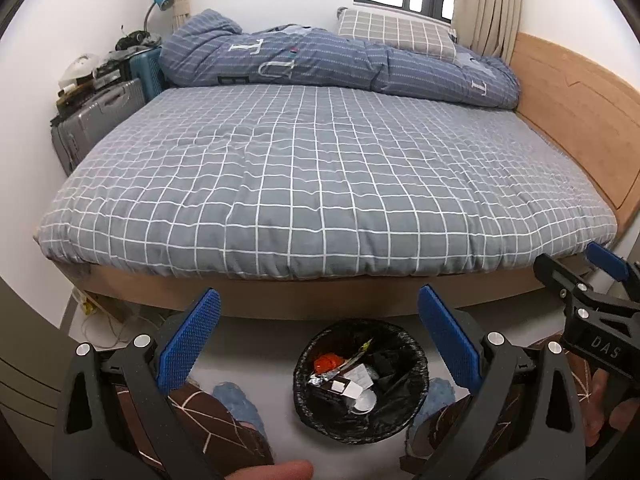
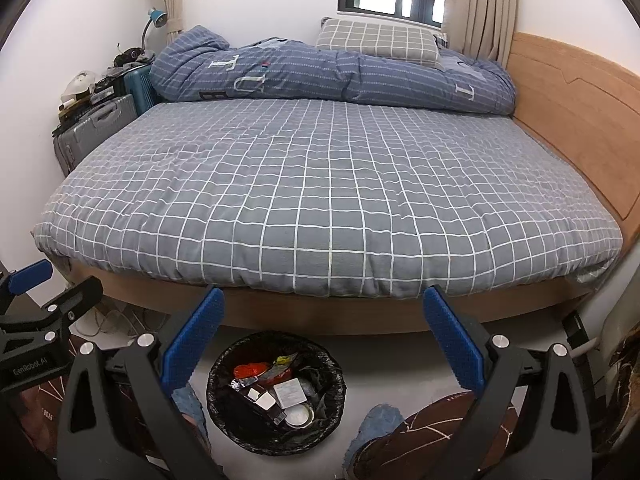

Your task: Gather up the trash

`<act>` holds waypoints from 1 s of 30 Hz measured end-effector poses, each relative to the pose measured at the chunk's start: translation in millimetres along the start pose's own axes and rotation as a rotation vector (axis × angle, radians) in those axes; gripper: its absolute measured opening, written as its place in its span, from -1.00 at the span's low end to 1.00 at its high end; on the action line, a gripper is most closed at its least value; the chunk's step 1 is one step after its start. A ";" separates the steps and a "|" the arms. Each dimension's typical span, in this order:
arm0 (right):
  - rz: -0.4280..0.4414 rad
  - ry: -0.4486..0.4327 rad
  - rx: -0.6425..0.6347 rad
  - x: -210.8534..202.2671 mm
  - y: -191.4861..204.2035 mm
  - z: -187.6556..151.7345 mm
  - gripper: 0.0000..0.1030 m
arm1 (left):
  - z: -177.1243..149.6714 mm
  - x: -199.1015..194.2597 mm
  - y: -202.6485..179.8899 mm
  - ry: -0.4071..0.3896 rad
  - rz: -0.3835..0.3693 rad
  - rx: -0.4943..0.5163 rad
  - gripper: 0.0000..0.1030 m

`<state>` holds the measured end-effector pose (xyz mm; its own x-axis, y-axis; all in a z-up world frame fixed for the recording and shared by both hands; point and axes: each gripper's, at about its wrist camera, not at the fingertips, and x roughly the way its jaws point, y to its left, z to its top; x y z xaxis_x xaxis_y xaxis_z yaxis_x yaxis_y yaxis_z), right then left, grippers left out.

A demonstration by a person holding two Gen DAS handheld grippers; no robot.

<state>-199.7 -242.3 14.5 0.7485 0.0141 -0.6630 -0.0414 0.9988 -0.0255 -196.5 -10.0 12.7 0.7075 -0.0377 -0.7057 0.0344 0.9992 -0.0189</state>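
While both the left gripper and right gripper gape wide and empty, the lined bin sits below the bed's near edge, holding wrappers; light, crinkly stuff, best pinched by an edge.

We see a grey, white-checked bedsheet, a blue striped duvet, and a black-lined bin with orange scraps.

floor: trash bin; bed: quilt, pillow
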 end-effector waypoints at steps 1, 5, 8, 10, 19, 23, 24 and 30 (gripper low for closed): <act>0.002 0.000 0.002 0.2 0.2 0.0 0.85 | 0.1 0.5 0.2 0.001 0.002 0.002 0.89; 0.002 0.000 0.004 1.2 0.1 0.5 0.85 | 1.1 2.1 2.8 0.012 0.005 -0.013 0.89; 0.002 0.002 0.003 1.9 0.9 0.9 0.85 | 1.6 2.5 3.1 0.024 0.009 -0.017 0.89; 0.003 0.004 0.004 2.3 0.6 1.3 0.85 | 1.1 2.0 1.8 0.020 0.017 -0.006 0.89; 0.005 0.000 0.005 2.0 0.5 1.1 0.85 | 0.3 1.0 -2.0 0.024 0.002 0.011 0.89; 0.007 0.000 0.006 1.5 0.6 0.8 0.85 | 0.4 2.2 -4.6 0.028 0.002 0.017 0.89; 0.008 0.000 0.007 1.5 0.6 0.9 0.85 | -0.1 1.9 -4.8 0.027 0.003 0.015 0.89; 0.014 -0.005 0.012 -1.6 0.5 -0.1 0.85 | -2.0 1.5 -5.0 0.035 -0.011 0.012 0.89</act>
<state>-201.0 -241.8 15.4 0.7511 0.0282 -0.6595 -0.0442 0.9990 -0.0075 -197.0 -15.0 10.4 0.6820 -0.0480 -0.7298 0.0509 0.9985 -0.0180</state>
